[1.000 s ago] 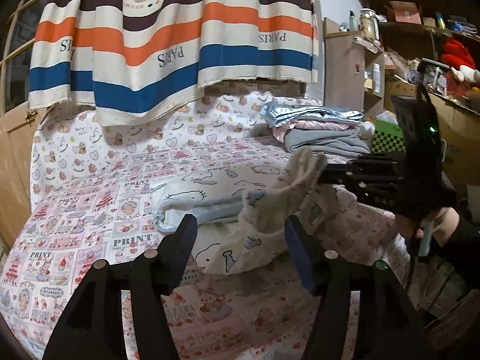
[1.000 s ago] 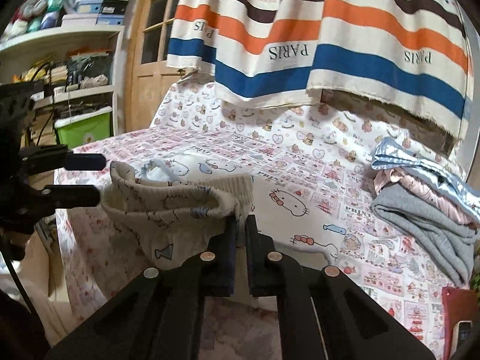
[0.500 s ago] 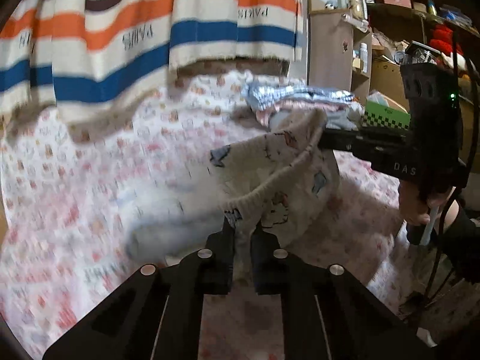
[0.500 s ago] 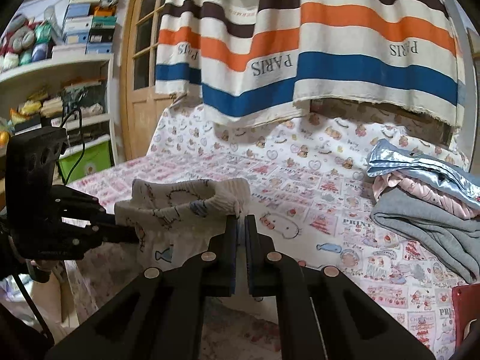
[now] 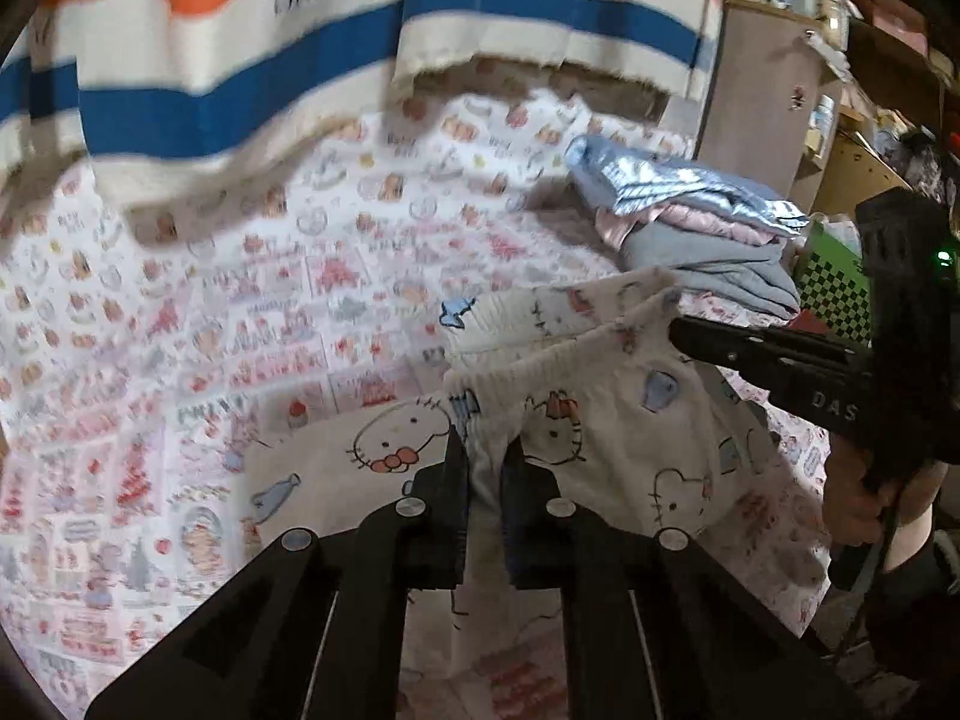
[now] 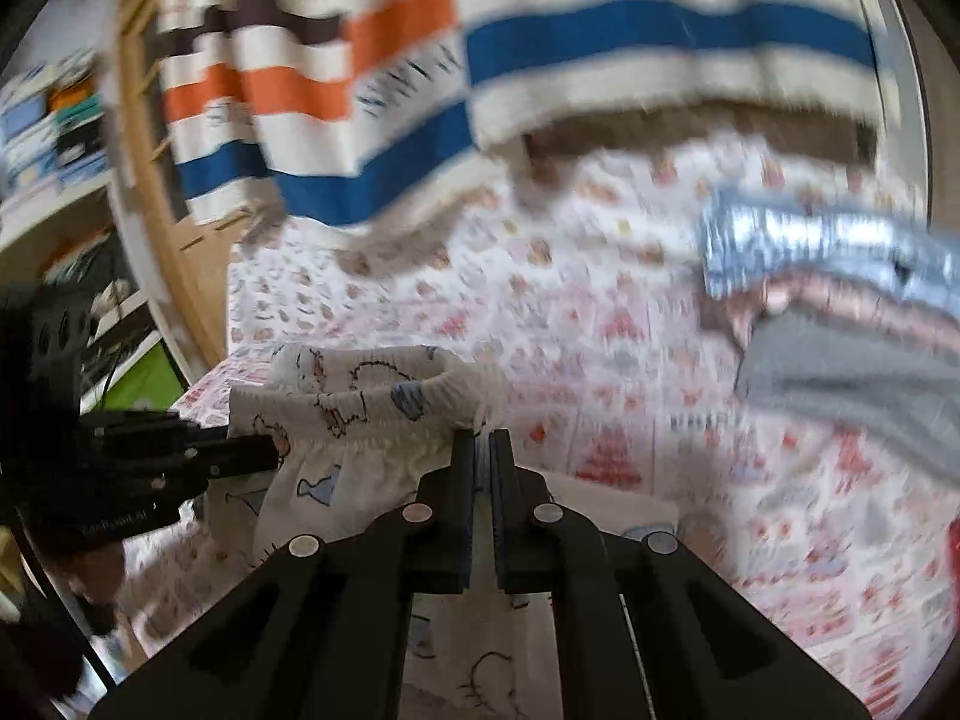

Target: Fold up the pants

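Note:
White cartoon-print pants point(image 5: 606, 420) hang above the patterned bed sheet point(image 5: 180, 360), stretched by the waistband between both grippers. My left gripper point(image 5: 483, 450) pinches one side of the waistband; fabric fills the narrow gap between its jaws, which are opening slightly. At the right of the left wrist view, my right gripper point(image 5: 678, 330) clamps the other side, with a hand below it. In the right wrist view my right gripper point(image 6: 483, 441) is shut on the elastic waistband of the pants point(image 6: 360, 414), and my left gripper point(image 6: 267, 450) comes in from the left. The legs droop below, partly hidden.
A pile of folded clothes point(image 5: 690, 228), silvery blue over pink and grey, lies at the bed's far right point(image 6: 840, 330). A striped cloth point(image 5: 240, 60) hangs behind the bed. Shelving point(image 5: 780, 96) stands on the right, a wooden door point(image 6: 144, 192) and shelves on the left.
My left gripper went from wide open to pinching the waistband. Both grippers then carried the pants sideways over the bed, spreading the waistband between them; the right wrist rolled.

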`<action>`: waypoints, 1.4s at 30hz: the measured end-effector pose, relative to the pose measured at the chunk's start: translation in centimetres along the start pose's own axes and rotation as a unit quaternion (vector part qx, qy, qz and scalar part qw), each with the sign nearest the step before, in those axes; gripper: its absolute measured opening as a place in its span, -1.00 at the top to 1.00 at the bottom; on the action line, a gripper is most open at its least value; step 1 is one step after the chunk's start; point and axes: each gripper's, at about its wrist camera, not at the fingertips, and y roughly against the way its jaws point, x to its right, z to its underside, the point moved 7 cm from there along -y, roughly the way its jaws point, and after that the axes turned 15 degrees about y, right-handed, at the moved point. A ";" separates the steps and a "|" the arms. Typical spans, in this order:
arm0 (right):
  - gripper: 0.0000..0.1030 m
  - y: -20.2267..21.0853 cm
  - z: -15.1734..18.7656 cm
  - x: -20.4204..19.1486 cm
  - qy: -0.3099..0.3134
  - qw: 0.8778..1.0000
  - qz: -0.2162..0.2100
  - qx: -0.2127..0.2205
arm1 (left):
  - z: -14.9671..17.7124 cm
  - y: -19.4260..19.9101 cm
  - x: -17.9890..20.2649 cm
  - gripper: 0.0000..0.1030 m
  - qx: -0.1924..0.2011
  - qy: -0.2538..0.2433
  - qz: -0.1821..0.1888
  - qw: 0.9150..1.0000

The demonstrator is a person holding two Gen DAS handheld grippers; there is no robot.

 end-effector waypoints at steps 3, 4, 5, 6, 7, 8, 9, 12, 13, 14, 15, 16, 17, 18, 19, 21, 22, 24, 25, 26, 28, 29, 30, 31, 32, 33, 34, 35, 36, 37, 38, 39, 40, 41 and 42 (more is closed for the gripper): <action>0.85 -1.7 1.7 1.9 -0.061 0.998 0.002 -0.035 | 0.1 -1.1 -1.5 0.53 -0.007 0.021 -0.030 0.999; 0.85 -2.1 2.4 2.5 -0.084 0.995 -0.001 -0.048 | 0.1 -0.7 -1.9 0.43 0.006 0.026 -0.048 0.999; 0.85 -2.1 2.9 2.8 -0.102 0.993 -0.011 -0.050 | 0.0 0.0 -2.2 0.26 0.024 0.025 -0.053 0.998; 0.84 -1.7 3.3 3.1 -0.115 0.992 -0.019 -0.043 | 0.1 1.2 -2.2 0.22 0.044 0.022 -0.050 0.998; 0.84 -0.9 3.8 3.5 -0.123 0.992 -0.018 -0.034 | 0.3 2.3 -2.2 0.22 0.056 0.020 -0.051 0.997; 0.77 -0.2 4.1 3.7 -0.122 0.992 -0.010 -0.029 | 0.6 3.5 -2.3 0.22 0.064 0.019 -0.052 0.996; 0.53 0.8 4.4 3.8 -0.117 0.993 0.001 -0.022 | 1.0 4.3 -2.4 0.22 0.066 0.018 -0.052 0.996; 0.03 4.7 5.4 3.1 -0.081 0.996 0.011 0.018 | 2.8 6.7 -2.6 0.22 0.067 0.018 -0.051 0.996; 0.03 5.5 5.6 2.8 -0.070 0.997 0.012 0.021 | 3.3 7.0 -2.7 0.22 0.062 0.016 -0.049 0.997; 0.03 6.4 6.1 2.1 -0.050 0.998 0.014 0.019 | 4.0 7.1 -2.7 0.22 0.054 0.016 -0.049 0.997; 0.05 7.0 6.4 1.7 -0.036 0.999 0.012 0.018 | 4.7 7.1 -2.9 0.22 0.047 0.016 -0.052 0.997; 0.13 7.6 6.8 1.0 -0.018 1.000 0.009 0.019 | 5.3 6.8 -3.0 0.22 0.041 0.018 -0.055 0.997; 0.30 8.1 7.1 0.2 0.000 1.000 0.004 0.019 | 6.0 6.6 -3.1 0.22 0.034 0.020 -0.057 0.998; 0.41 8.2 7.3 -0.3 0.013 1.000 0.003 0.016 | 6.6 6.1 -3.4 0.23 0.027 0.024 -0.059 0.998; 0.45 8.2 7.5 -0.9 0.031 0.999 0.006 0.009 | 7.1 5.7 -3.7 0.26 0.020 0.030 -0.061 0.997; 0.66 7.9 8.0 -1.9 0.056 0.998 0.004 -0.005 | 7.8 4.8 -4.1 0.43 0.009 0.045 -0.056 0.997; 0.68 7.5 8.1 -2.3 0.061 0.998 -0.002 -0.010 | 8.0 4.5 -4.1 0.47 0.008 0.050 -0.050 0.997; 0.68 6.9 8.2 -2.6 0.065 0.998 -0.005 -0.017 | 8.0 4.3 -3.7 0.52 0.012 0.048 -0.037 0.998; 0.68 6.7 8.3 -2.7 0.069 0.997 0.002 -0.019 | 7.9 4.3 -3.4 0.52 0.013 0.044 -0.033 0.998; 0.68 6.4 8.3 -2.5 0.073 0.997 0.013 -0.022 | 7.8 4.2 -3.2 0.52 0.015 0.039 -0.031 0.999; 0.68 5.9 8.3 -2.0 0.067 0.997 0.026 -0.027 | 7.5 3.9 -2.9 0.52 0.020 0.031 -0.038 0.999; 0.67 5.7 8.2 -1.8 0.062 0.997 0.026 -0.029 | 7.3 3.8 -3.0 0.52 0.023 0.029 -0.044 0.998; 0.67 5.6 8.2 -1.6 0.056 0.998 0.024 -0.031 | 7.2 3.7 -3.0 0.52 0.027 0.028 -0.049 0.998; 0.67 5.6 8.2 -1.5 0.054 0.998 0.021 -0.031 | 7.0 3.6 -3.1 0.51 0.031 0.028 -0.053 0.998; 0.67 5.4 8.1 -1.4 0.054 0.998 0.020 -0.031 | 6.9 3.4 -3.2 0.43 0.033 0.031 -0.056 0.997; 0.67 5.4 8.1 -1.4 0.055 0.998 0.021 -0.032 | 6.9 3.2 -3.2 0.41 0.031 0.036 -0.053 0.997; 0.67 5.4 8.0 -1.4 0.056 0.998 0.024 -0.032 | 6.9 2.9 -3.2 0.41 0.028 0.039 -0.049 0.998; 0.67 5.4 8.0 -1.3 0.056 0.997 0.029 -0.032 | 6.9 2.7 -3.2 0.41 0.025 0.040 -0.046 0.998; 0.67 5.4 7.9 -1.2 0.056 0.997 0.031 -0.032 | 6.9 2.5 -3.1 0.41 0.025 0.037 -0.048 0.998; 0.67 5.5 7.9 -1.2 0.055 0.998 0.029 -0.032 | 7.0 2.3 -3.0 0.41 0.024 0.034 -0.051 0.998; 0.67 5.4 7.9 -1.1 0.052 0.998 0.025 -0.032 | 7.0 2.3 -2.9 0.53 0.025 0.032 -0.053 0.998; 0.64 5.4 7.9 -1.1 0.049 0.998 0.022 -0.033 | 7.0 2.3 -2.8 0.77 0.027 0.030 -0.054 0.998; 0.58 5.2 7.9 -1.2 0.049 0.998 0.019 -0.037 | 7.1 2.3 -2.7 0.82 0.027 0.029 -0.052 0.998; 0.46 5.2 7.9 -1.2 0.052 0.998 0.022 -0.040 | 7.0 2.4 -2.6 0.85 0.029 0.029 -0.054 0.998; 0.37 5.3 7.9 -1.1 0.055 0.997 0.033 -0.039 | 6.9 2.6 -2.7 0.89 0.035 0.033 -0.059 0.997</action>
